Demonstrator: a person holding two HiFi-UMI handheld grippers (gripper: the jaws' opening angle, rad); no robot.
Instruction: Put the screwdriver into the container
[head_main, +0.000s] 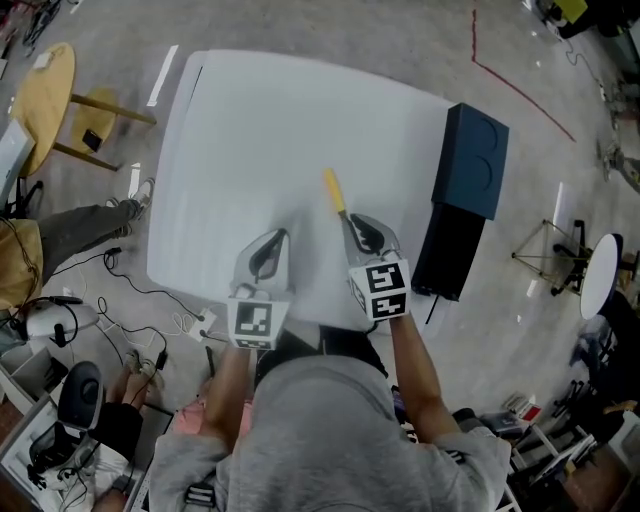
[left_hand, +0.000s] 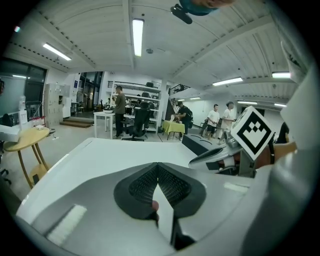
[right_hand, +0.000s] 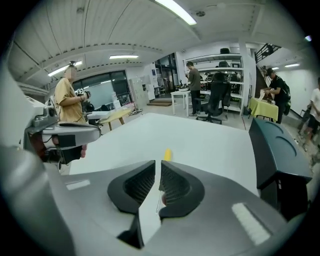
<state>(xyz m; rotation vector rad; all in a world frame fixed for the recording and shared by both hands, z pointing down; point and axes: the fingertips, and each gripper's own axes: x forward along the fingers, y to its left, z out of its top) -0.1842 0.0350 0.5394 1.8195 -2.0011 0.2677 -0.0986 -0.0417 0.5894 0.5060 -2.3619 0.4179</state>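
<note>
A screwdriver with a yellow handle lies on the white table, its thin shaft running back toward my right gripper. In the right gripper view the handle shows just past the fingertips, and the right gripper stands slightly open with a narrow gap over the shaft, pads not pressing on it. My left gripper hovers beside it over bare table, and in its own view the left gripper is shut and empty. The dark blue container sits at the table's right edge.
A black box hangs below the container at the table's right side. A round wooden stool stands to the left of the table, with cables and a headset on the floor near it. People stand and sit by desks in the background.
</note>
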